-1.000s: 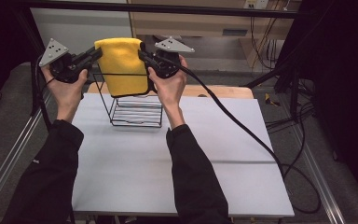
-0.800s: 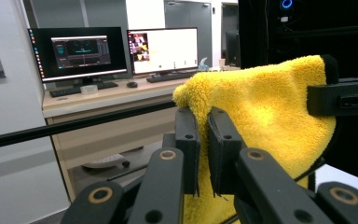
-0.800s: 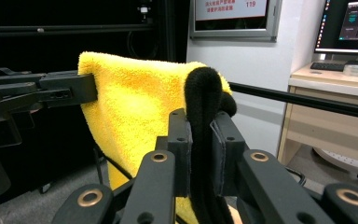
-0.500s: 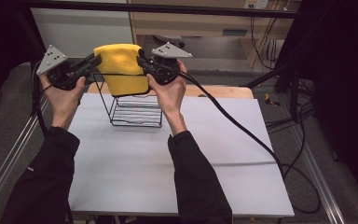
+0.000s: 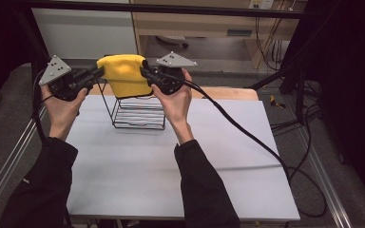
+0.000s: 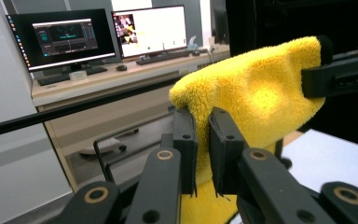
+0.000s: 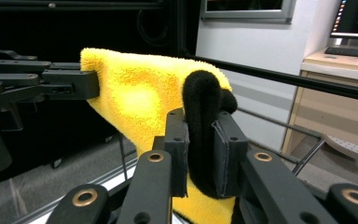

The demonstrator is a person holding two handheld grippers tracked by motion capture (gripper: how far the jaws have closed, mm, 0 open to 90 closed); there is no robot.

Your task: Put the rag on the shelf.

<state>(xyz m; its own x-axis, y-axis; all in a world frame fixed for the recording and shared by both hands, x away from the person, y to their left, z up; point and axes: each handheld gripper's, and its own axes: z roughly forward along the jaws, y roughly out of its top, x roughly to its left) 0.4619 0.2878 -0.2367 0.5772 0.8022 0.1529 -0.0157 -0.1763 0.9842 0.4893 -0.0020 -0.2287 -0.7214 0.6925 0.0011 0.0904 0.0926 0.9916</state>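
while the yellow cloth point(image 5: 122, 73) is hanging stretched above the wire rack point(image 5: 135, 108), the left gripper point(image 5: 96, 75) is pinching one edge; the right gripper point(image 5: 146, 73) is clamping the other.

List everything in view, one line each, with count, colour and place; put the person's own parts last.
towel: one, yellow with a black edge, held up between both tongs above the rack
wire rack: one, black, on the table's far left part
table: one, white top, centre of the high view
monitors: two, dark frames, lit, on a desk in the left gripper view's background
left tongs: one, black, shut on the towel's left corner
right tongs: one, black, shut on the towel's black-edged right corner
cable: one, black, trailing from the right tongs across the table
hands and sleeves: two, black sleeves, entering from the bottom
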